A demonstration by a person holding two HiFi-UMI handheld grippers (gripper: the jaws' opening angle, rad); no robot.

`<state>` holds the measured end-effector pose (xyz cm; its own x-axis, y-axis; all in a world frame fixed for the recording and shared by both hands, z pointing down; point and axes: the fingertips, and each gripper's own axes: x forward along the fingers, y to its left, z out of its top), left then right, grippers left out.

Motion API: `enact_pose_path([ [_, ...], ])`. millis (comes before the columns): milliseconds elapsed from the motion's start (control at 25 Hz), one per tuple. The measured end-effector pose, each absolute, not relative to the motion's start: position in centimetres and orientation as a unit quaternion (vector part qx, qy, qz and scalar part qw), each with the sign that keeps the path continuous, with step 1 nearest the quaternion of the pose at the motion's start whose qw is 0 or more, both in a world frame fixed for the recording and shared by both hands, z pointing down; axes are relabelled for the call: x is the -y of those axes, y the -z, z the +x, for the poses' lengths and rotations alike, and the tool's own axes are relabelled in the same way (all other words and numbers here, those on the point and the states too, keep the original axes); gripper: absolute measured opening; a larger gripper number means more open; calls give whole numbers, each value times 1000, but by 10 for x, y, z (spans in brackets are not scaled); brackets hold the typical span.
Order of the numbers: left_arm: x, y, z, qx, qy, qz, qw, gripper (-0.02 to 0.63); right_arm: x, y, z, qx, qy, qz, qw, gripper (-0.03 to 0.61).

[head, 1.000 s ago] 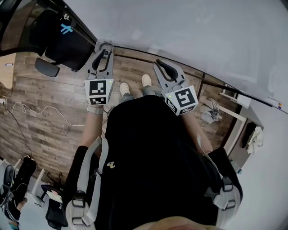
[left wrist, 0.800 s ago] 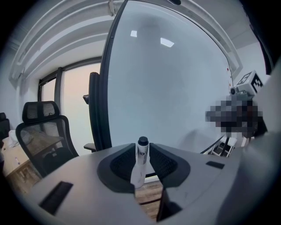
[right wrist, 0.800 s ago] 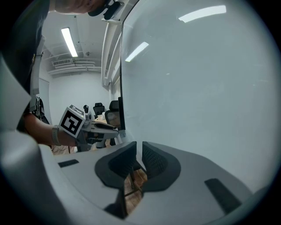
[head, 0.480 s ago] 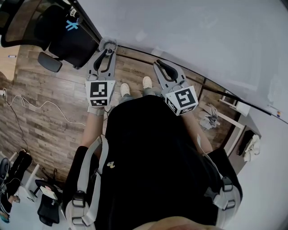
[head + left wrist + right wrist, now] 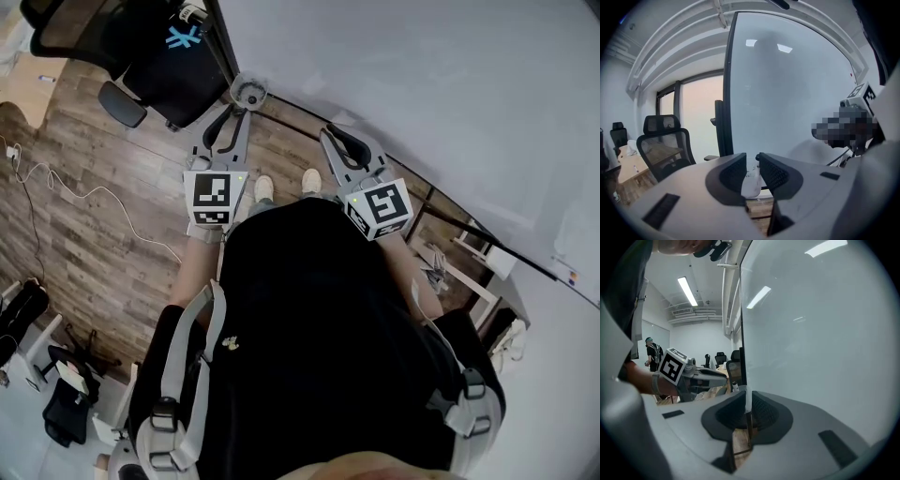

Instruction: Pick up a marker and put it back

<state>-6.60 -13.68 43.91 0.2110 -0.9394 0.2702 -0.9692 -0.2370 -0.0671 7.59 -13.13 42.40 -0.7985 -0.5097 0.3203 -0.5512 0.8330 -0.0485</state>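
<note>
I stand facing a large whiteboard (image 5: 422,84) with both grippers held out level in front of my body. My left gripper (image 5: 242,98) points at the board's lower left edge; in the left gripper view (image 5: 752,161) its jaws stand almost together with nothing between them. My right gripper (image 5: 330,133) is beside it, and its jaws (image 5: 748,399) are closed to a sliver and hold nothing. A few tiny coloured things (image 5: 570,277) lie on the board's ledge far right, too small to tell. No marker shows near either gripper.
A black office chair (image 5: 159,66) stands at the left by the board's edge. A white cable (image 5: 84,192) trails over the wood floor. My shoes (image 5: 262,186) are under the grippers. Bags lie at the lower left (image 5: 66,412). Another person (image 5: 654,352) stands far off.
The head view has shifted: the chair and the board's bottom edge have slid right and closer. Both grippers keep the same pose, with jaws unchanged.
</note>
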Motion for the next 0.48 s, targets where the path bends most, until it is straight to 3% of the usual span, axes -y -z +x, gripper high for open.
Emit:
enact_pose_path([
  [480,99,-417,-103,688,-99,717,53,89,125,-411,25,972,-52,182,135,49],
])
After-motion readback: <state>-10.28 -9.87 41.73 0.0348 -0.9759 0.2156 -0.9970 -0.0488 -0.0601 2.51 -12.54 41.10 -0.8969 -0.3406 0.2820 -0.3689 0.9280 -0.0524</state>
